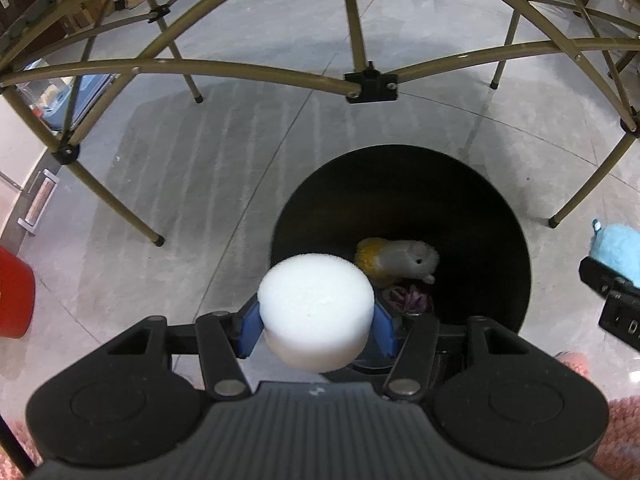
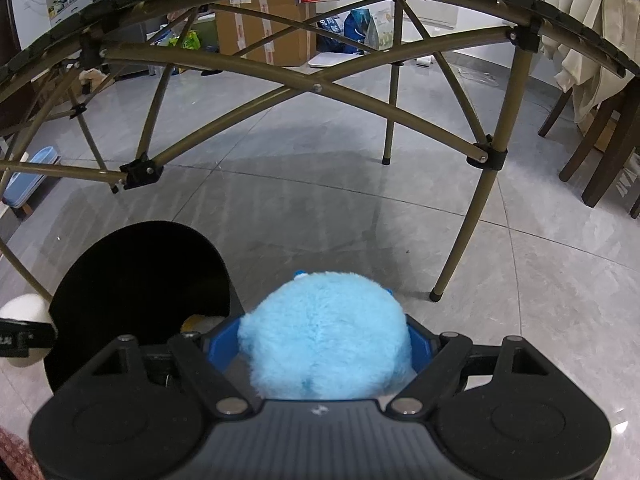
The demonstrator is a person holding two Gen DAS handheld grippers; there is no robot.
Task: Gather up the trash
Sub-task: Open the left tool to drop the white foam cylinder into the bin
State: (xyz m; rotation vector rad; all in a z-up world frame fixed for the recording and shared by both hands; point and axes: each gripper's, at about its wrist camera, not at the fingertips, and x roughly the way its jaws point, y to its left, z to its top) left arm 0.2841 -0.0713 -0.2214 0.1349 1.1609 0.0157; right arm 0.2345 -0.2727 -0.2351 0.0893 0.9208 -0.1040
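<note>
At the far left of the left wrist view, a red container (image 1: pixel 14 292) stands on the grey tiled floor (image 1: pixel 200 184). Above it arch the olive legs and cross-braces of a folding counter frame (image 1: pixel 248 70). Further right, the left tool (image 1: pixel 316 326) is clamped on a white foam puck (image 1: pixel 316 308), its blue pads (image 1: pixel 250 330) pressing the puck's two sides. The puck hangs over the near left rim of a black trash bin (image 1: pixel 492 216) that stands on the floor. Down inside the bin lie a grey and yellow plush animal (image 1: pixel 400 260) and, just below it, a purple crumpled scrap (image 1: pixel 408 298). At the right edge the right tool's black body shows with a blue plush toy (image 1: pixel 616 250) at its tip.

In the right wrist view, the foam puck (image 2: pixel 24 312) peeks in at the far left, just beside the bin (image 2: pixel 120 272). Right of the bin's rim, the right tool (image 2: pixel 324 344) is closed on the fluffy blue plush toy (image 2: pixel 324 328), blue pads (image 2: pixel 222 346) against its sides, held above the floor (image 2: pixel 400 208) just beside the bin, not over its opening. A counter leg (image 2: pixel 472 216) stands further right, and dark wooden chairs (image 2: pixel 600 152) fill the right edge.
</note>
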